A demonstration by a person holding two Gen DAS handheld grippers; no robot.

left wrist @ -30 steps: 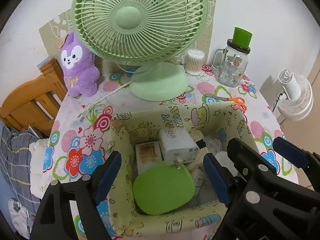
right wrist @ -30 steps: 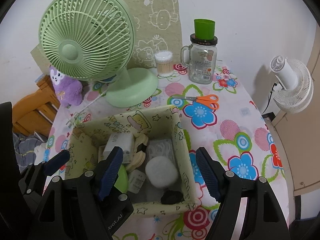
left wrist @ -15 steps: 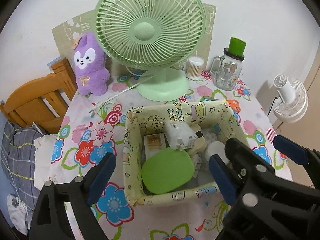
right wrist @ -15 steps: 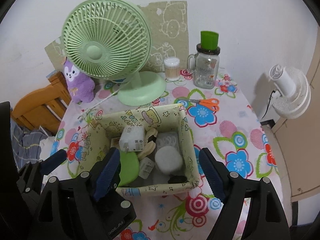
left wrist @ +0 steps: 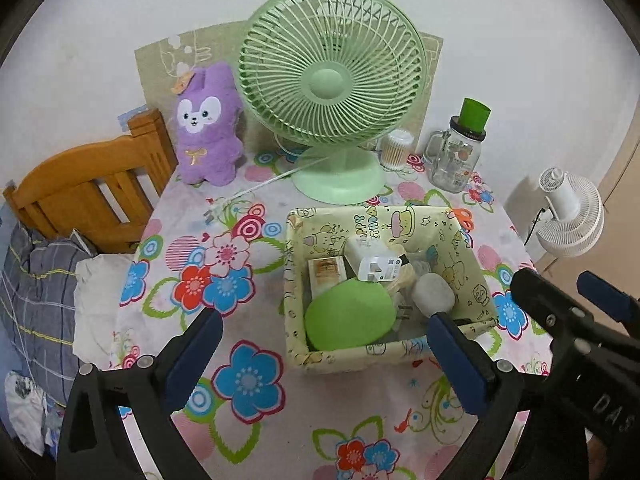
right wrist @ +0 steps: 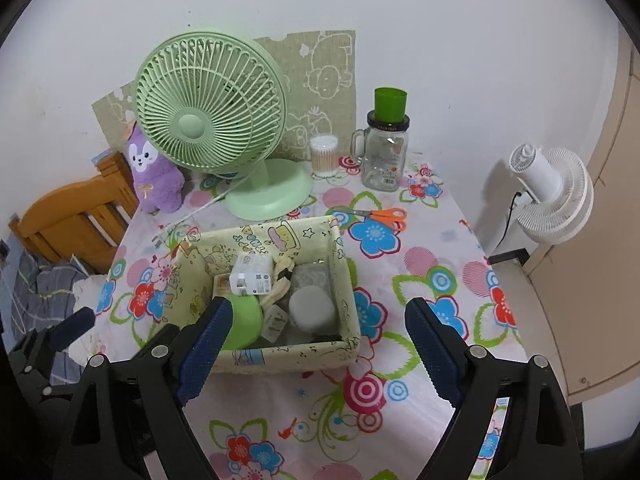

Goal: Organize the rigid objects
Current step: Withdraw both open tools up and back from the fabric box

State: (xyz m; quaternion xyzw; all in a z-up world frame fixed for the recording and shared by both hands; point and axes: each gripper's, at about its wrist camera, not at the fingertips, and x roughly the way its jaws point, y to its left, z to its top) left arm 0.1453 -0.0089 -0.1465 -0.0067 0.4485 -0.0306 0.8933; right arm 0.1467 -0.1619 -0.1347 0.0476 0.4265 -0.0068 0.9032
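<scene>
A pale yellow fabric storage box (left wrist: 384, 354) (right wrist: 288, 360) stands on the floral table. It holds a green oval case (left wrist: 346, 320) (right wrist: 242, 322), a white charger (left wrist: 374, 262) (right wrist: 252, 274), a grey-white round object (left wrist: 434, 294) (right wrist: 312, 310), a small tan box (left wrist: 326, 274) and some cable. My left gripper (left wrist: 322, 354) is open and empty, above the table in front of the box. My right gripper (right wrist: 316, 344) is open and empty, raised in front of the box; it also shows in the left wrist view (left wrist: 560, 300).
A green desk fan (left wrist: 332, 84) (right wrist: 212, 124), a purple plush (left wrist: 206, 128) (right wrist: 154, 176), a cotton swab jar (right wrist: 324, 156), a glass mug jar with green cup (right wrist: 386, 148) and orange scissors (right wrist: 380, 214) stand behind the box. A wooden chair (left wrist: 88, 188) is left; a white fan (right wrist: 552, 192) is right.
Both grippers have pulled back and up from the box, which now looks smaller and farther. More tablecloth shows in front of it. Both stayed open and empty.
</scene>
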